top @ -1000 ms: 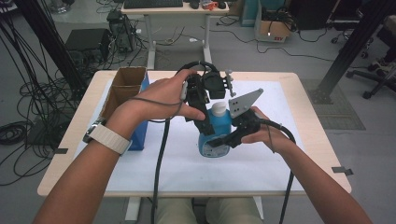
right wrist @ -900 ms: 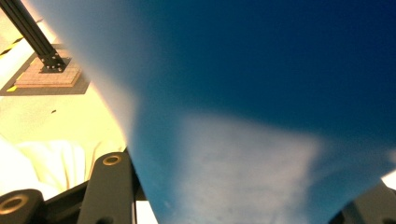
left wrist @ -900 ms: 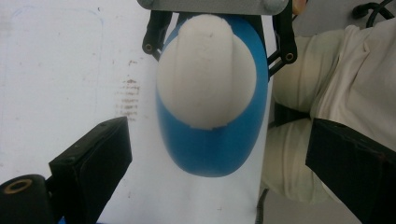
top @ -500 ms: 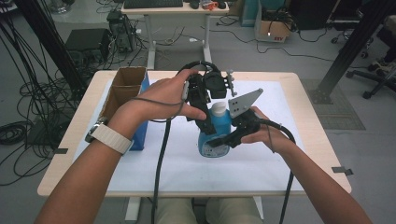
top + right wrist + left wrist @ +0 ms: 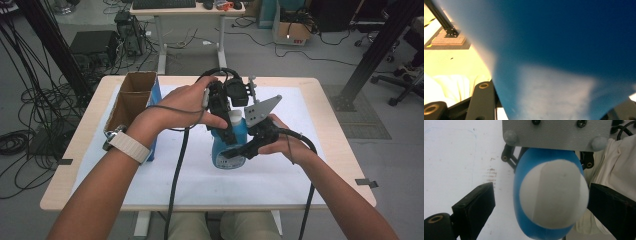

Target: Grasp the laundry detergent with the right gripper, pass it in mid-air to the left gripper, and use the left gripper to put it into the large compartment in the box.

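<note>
A blue bottle [image 5: 226, 154] with a white cap [image 5: 235, 118] stands upright in the middle of the white mat. My right gripper [image 5: 239, 150] comes in from the right and is shut on the bottle's body [image 5: 564, 50], its jaws on either side. My left gripper [image 5: 229, 132] points down over the bottle's top. In the left gripper view its black jaws stand on both sides of the cap [image 5: 554, 197], with a gap on the left side, so it is open. The grey plate [image 5: 556, 131] of the right gripper shows beyond the bottle [image 5: 524, 167].
A tall open cardboard box [image 5: 131, 95] with a blue box [image 5: 155, 92] against it stands at the table's left. The white mat [image 5: 300, 170] covers most of the table [image 5: 340, 150]. Cables trail from both grippers toward the front edge.
</note>
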Demonstrator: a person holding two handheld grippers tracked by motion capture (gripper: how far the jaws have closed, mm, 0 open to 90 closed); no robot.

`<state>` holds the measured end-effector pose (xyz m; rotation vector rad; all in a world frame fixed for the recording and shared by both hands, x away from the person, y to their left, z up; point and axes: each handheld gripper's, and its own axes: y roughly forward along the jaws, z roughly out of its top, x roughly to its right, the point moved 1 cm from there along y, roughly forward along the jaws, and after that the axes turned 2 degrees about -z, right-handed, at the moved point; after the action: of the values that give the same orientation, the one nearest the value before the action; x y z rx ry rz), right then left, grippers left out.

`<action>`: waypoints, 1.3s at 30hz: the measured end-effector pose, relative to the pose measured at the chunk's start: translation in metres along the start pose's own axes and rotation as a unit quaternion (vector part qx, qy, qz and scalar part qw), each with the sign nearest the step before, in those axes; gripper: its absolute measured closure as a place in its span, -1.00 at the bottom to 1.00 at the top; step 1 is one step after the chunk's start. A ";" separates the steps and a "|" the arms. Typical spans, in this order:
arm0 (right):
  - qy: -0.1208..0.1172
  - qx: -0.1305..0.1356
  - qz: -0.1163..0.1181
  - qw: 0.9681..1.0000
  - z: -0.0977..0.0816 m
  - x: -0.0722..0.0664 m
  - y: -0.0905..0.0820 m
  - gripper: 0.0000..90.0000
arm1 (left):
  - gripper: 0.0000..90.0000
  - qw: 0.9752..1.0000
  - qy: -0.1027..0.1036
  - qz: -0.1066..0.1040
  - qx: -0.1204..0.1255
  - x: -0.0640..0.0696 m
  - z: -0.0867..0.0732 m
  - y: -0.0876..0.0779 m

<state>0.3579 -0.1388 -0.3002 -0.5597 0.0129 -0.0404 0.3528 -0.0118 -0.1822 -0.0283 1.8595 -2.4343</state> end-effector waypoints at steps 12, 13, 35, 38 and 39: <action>-0.012 -0.005 0.000 1.000 -0.002 0.000 0.001 -0.04 | -0.70 1.000 0.015 -0.018 -0.011 -0.006 0.005 0.010; -0.012 -0.005 0.000 1.000 -0.002 0.000 0.001 -0.04 | -0.70 1.000 0.015 -0.018 -0.011 -0.006 0.005 0.010; -0.016 -0.011 0.001 1.000 -0.004 -0.001 0.006 -0.04 | -0.17 0.998 0.036 -0.043 -0.022 -0.005 0.003 0.016; -0.017 -0.011 0.001 1.000 -0.004 0.000 0.007 -0.04 | -0.17 0.998 0.033 -0.042 -0.027 -0.004 0.003 0.016; -0.017 -0.013 0.001 1.000 -0.004 0.000 0.007 -0.04 | -0.16 0.998 0.038 -0.039 -0.024 -0.004 0.003 0.016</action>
<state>0.3576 -0.1350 -0.3071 -0.5858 -0.0195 -0.0281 0.3576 -0.0188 -0.1968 -0.0127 1.9849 -2.4735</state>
